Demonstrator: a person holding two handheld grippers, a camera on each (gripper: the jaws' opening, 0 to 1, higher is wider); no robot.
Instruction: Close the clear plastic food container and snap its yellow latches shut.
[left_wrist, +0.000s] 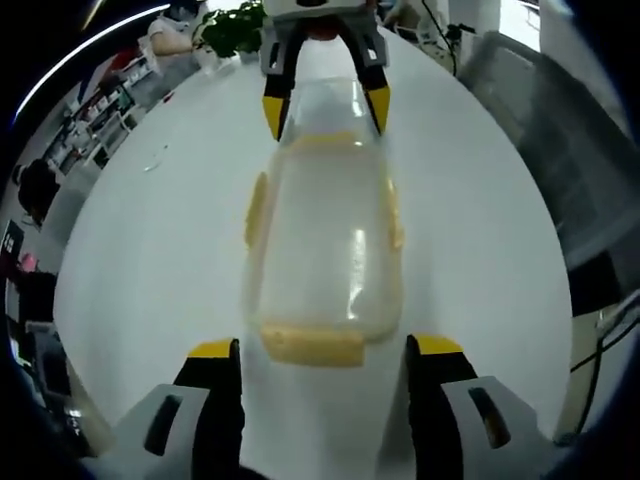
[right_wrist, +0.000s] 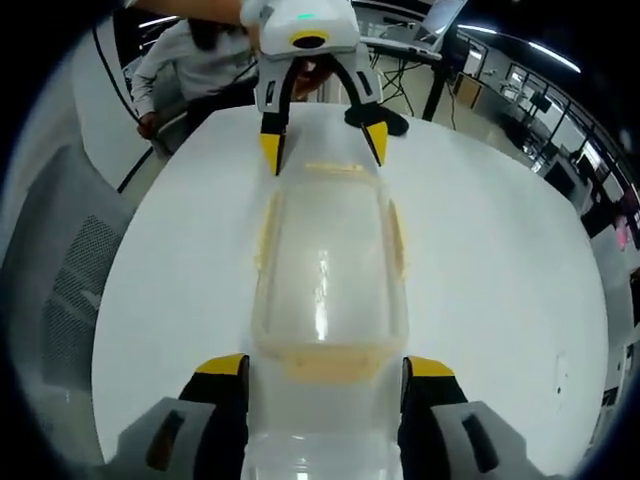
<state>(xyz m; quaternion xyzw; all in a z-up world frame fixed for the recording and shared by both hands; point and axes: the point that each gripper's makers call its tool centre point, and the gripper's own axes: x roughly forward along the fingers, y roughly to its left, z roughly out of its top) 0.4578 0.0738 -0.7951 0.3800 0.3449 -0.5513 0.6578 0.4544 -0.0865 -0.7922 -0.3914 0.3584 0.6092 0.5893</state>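
The clear plastic food container (left_wrist: 322, 250) lies lengthwise on the white table (left_wrist: 150, 260), lid on top. Yellow latches sit on its long sides (left_wrist: 256, 210) and at its ends (left_wrist: 312, 345); I cannot tell which are snapped down. My left gripper (left_wrist: 322, 352) is open, its jaws standing a little apart from either side of the near end latch. In the right gripper view the container (right_wrist: 325, 270) runs between my right gripper's (right_wrist: 326, 368) open jaws, which hug its sides. The left gripper (right_wrist: 322, 140) faces it at the far end, and the right gripper (left_wrist: 326, 105) straddles the far end in the left gripper view.
A person's sleeve (right_wrist: 190, 60) and a chair are behind the table's far edge in the right gripper view. A green plant (left_wrist: 232, 28) stands at the table's far end. A mesh chair back (right_wrist: 70, 270) is at the left. Bare tabletop lies on both sides of the container.
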